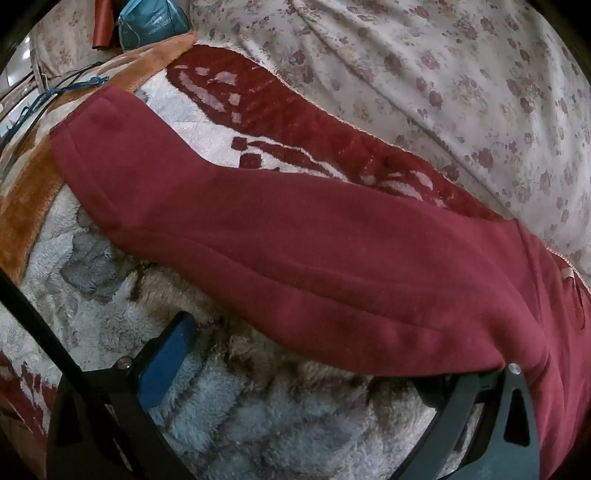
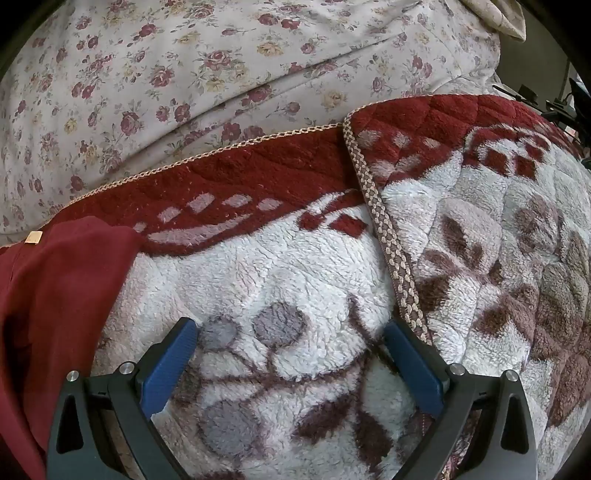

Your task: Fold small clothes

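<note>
A dark red garment (image 1: 295,251) lies spread on a fleecy blanket (image 1: 92,295), one long sleeve or leg reaching to the upper left. My left gripper (image 1: 306,354) is open just below its lower edge; the left blue pad (image 1: 166,365) shows, and the right finger goes under the cloth's edge, its tip hidden. In the right wrist view the garment's edge (image 2: 55,295), with a small tan label (image 2: 35,237), is at the far left. My right gripper (image 2: 291,350) is open and empty over the blanket, to the right of the garment.
The blanket has a red border (image 2: 240,184) and a folded-over braided edge (image 2: 391,240). A floral sheet (image 2: 184,74) lies beyond it. A teal bag (image 1: 151,22) and cables (image 1: 44,96) sit at the upper left in the left wrist view.
</note>
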The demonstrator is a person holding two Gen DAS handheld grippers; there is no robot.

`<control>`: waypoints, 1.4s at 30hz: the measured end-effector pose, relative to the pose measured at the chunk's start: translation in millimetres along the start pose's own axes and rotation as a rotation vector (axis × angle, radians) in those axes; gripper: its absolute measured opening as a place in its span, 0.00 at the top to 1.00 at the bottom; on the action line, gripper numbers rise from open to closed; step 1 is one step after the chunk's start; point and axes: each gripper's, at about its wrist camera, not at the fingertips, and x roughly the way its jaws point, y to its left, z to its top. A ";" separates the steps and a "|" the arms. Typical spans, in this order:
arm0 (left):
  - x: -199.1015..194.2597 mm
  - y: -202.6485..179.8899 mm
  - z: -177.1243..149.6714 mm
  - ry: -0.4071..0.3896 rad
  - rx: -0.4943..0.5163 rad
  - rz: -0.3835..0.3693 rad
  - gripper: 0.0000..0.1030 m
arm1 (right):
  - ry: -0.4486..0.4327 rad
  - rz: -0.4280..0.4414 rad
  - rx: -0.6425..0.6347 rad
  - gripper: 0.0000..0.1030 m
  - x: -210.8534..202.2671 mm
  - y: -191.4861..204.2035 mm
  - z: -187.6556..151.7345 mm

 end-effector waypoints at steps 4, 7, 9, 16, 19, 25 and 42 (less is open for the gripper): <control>0.0 0.0 0.0 -0.001 0.001 0.002 0.00 | -0.001 0.000 0.000 0.00 0.1 0.1 0.3; 0.0 0.0 0.0 -0.001 0.001 0.002 0.00 | -0.001 0.000 0.000 0.00 0.2 0.1 0.5; 0.0 -0.2 -0.1 -0.003 0.001 0.003 0.00 | -0.001 0.000 0.000 0.00 0.2 0.2 0.6; -2.4 0.0 -0.5 0.042 0.017 -0.003 0.00 | -0.001 0.000 0.000 0.00 0.4 0.4 1.0; -6.0 2.0 0.4 0.108 0.046 -0.029 0.00 | -0.001 0.000 0.000 0.00 0.5 0.4 1.2; -42.5 3.3 -6.3 0.116 0.042 -0.051 0.00 | -0.001 0.000 0.000 0.00 0.6 0.6 1.6; -149.1 -61.8 -46.4 -0.042 0.227 -0.214 0.00 | 0.043 0.042 -0.110 0.00 -111.3 19.1 -42.4</control>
